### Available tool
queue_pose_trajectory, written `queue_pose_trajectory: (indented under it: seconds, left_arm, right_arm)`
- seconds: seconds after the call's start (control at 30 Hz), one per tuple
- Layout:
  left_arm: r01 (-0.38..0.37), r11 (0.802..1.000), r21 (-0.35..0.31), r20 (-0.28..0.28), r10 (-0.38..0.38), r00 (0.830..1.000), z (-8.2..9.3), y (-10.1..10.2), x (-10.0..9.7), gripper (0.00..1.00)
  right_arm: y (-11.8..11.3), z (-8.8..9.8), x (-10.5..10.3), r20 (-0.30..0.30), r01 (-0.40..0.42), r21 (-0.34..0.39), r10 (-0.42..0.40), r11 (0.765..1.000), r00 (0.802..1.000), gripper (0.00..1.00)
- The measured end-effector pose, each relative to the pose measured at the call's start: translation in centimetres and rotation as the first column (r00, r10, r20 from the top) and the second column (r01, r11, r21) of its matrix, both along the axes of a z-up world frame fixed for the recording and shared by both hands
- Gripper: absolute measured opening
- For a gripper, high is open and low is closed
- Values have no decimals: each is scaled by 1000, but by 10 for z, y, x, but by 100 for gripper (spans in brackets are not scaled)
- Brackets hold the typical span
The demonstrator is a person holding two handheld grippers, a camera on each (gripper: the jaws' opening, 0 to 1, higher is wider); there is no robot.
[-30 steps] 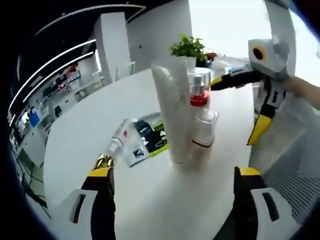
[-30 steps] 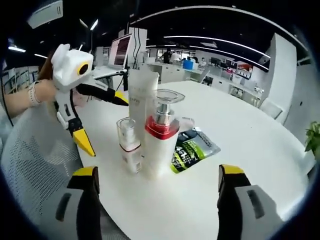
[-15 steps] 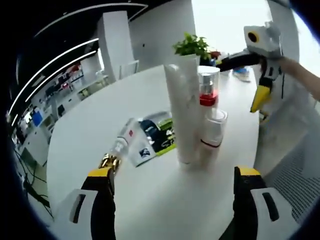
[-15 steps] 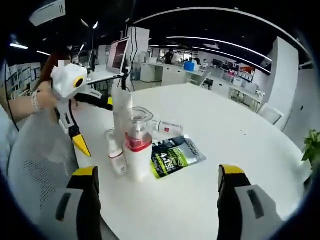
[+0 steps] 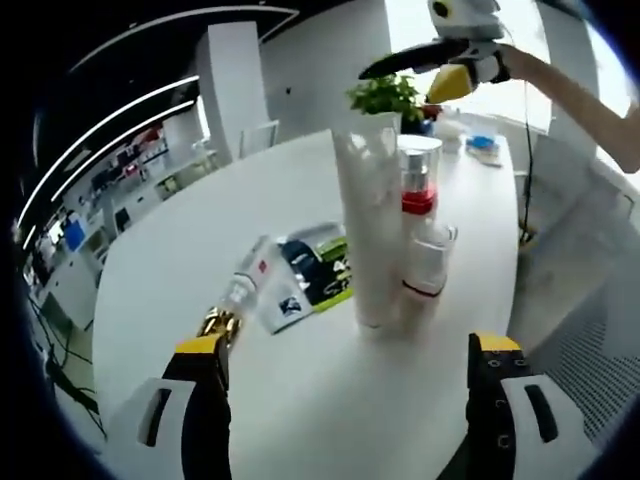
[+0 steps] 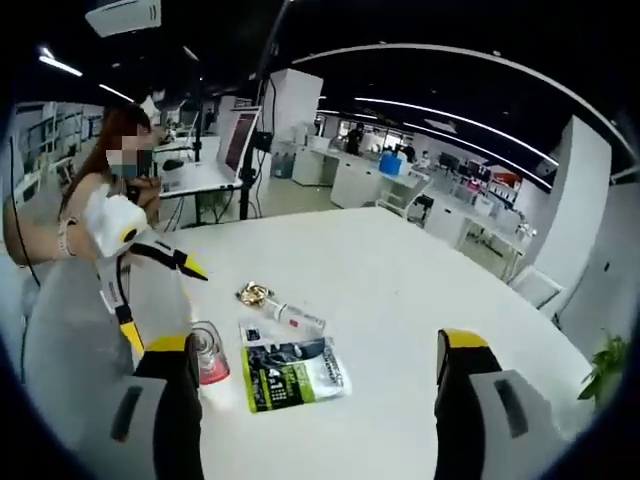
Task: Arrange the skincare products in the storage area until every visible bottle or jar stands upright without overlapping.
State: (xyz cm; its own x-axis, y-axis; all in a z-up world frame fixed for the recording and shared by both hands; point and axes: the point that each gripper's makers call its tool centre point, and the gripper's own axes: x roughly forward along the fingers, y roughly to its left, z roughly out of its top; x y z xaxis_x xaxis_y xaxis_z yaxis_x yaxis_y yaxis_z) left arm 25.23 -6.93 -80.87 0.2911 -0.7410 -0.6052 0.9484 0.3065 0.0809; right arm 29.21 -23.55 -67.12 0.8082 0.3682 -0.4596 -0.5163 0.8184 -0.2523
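**Q:** What do the skincare products look like from where you sit?

**A:** On the round white table (image 5: 180, 260) I see a tall white tube (image 5: 368, 235) standing upright. Touching its right side are a pump bottle with a red collar (image 5: 419, 185) and a small clear-capped jar (image 5: 428, 262), both upright. Left of them a gold-capped bottle (image 5: 240, 290) lies on its side beside a flat green and black sachet (image 5: 310, 272).

**Q:** Does one view tell you more than the other?

**A:** The right gripper view shows the lying bottle and sachet from farther off, with the left gripper (image 6: 160, 255) beyond them. The left gripper view shows the upright cluster in full, and the right gripper (image 5: 425, 65) raised at the far side of the table near a green plant (image 5: 385, 95).

**Q:** And the fingers?

**A:** Both pairs stand wide apart and grip nothing. The cluster sits ahead of the left gripper's (image 5: 345, 345) fingers, between them; its left finger (image 5: 200, 365) is just beside the gold cap. The products lie well ahead of the right gripper's (image 6: 310, 350) fingers.
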Motion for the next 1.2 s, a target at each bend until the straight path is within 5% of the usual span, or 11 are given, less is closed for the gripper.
queue_pose_trajectory:
  seconds: [0.4,0.6,0.97,1.2]
  left_arm:
    - [23,999,37,15,-23,1000,-6,0,-1,97]
    - [19,999,28,10,-19,1000,-6,1,2,97]
    - [-12,1000,20,4,11,1000,-5,6,8,97]
    - [-15,1000,10,-2,15,1000,-4,6,9,97]
  right_arm:
    - [42,-45,77,-98,-142,-120,131,983,987,91]
    - [54,-75,100,-197,-229,-215,188,949,962,82]
    - [78,-122,124,-361,-396,-249,294,884,885,47]
    - [82,-159,126,-486,-481,-289,306,828,819,38]
